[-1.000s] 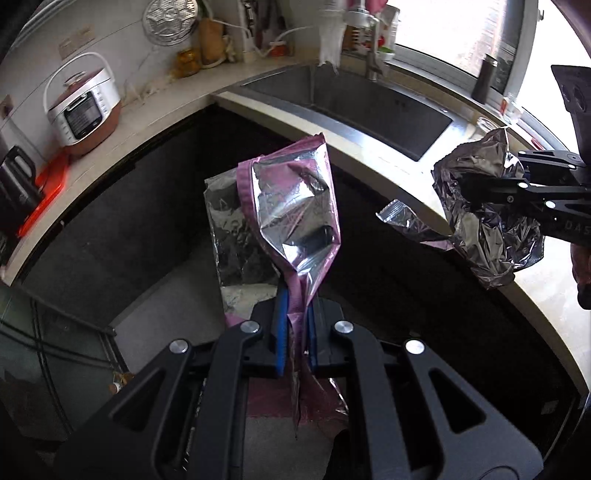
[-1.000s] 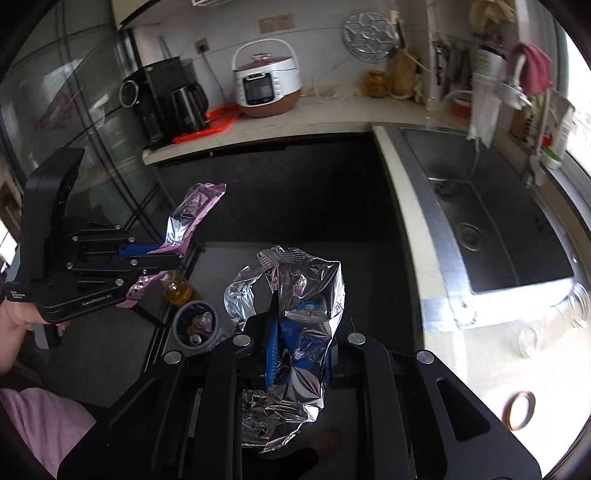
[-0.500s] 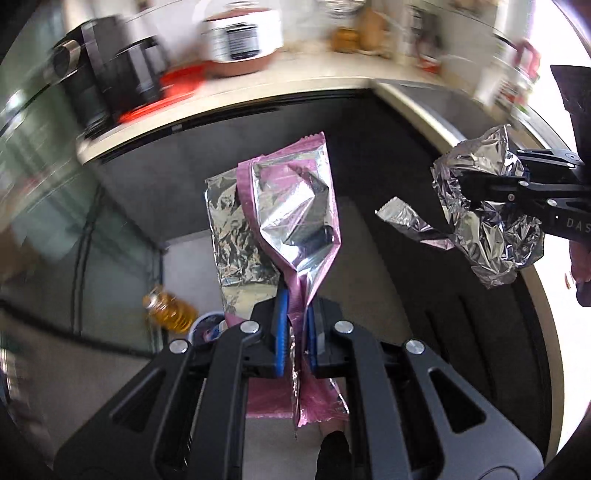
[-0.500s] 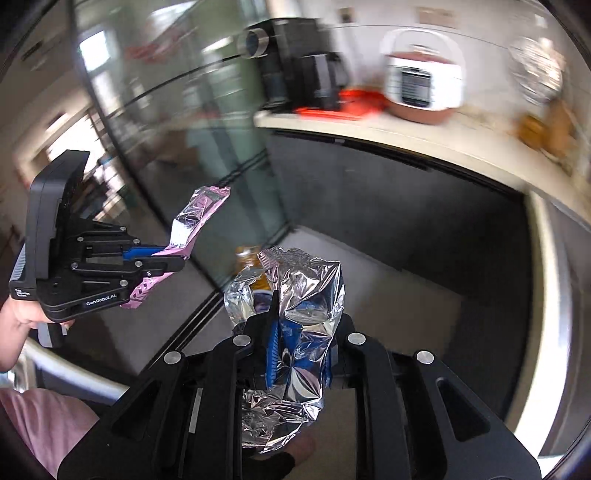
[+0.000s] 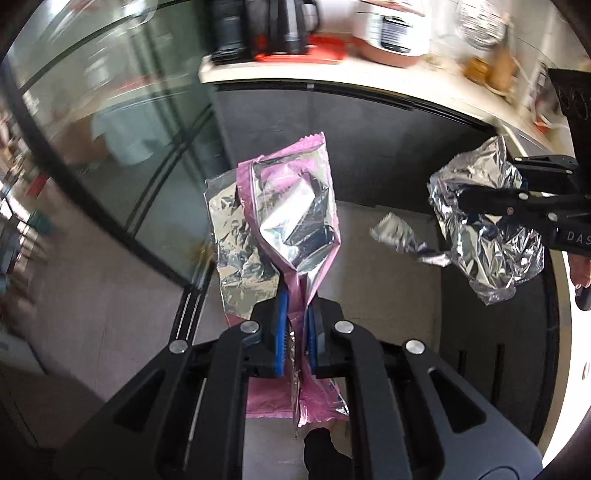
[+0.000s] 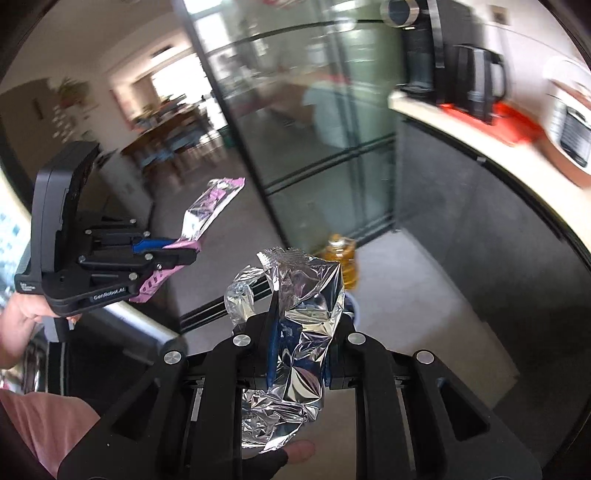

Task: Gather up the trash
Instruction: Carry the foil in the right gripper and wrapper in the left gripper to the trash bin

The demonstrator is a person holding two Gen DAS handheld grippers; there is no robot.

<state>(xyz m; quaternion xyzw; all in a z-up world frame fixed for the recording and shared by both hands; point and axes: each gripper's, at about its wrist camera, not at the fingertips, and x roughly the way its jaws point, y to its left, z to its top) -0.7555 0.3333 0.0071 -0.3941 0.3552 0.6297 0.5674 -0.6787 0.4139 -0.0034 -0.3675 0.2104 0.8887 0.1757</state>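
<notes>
A pink and silver foil snack wrapper stands up between the blue pads of my left gripper, which is shut on it. The same wrapper shows at the left of the right wrist view, clamped in the left gripper. My right gripper is shut on a crumpled silver foil bag. That bag also hangs at the right of the left wrist view, in the right gripper. Both grippers hang in the air over the kitchen floor.
A glass sliding door with black frames stands ahead. A bottle of yellow oil stands on the grey floor by the door track. Dark cabinets run under a pale counter carrying a kettle and rice cooker.
Both grippers have swung away from the sink corner toward the glass door, carrying their wrappers. The sink has left view; the door and oil bottle have come in. Grips are unchanged.
</notes>
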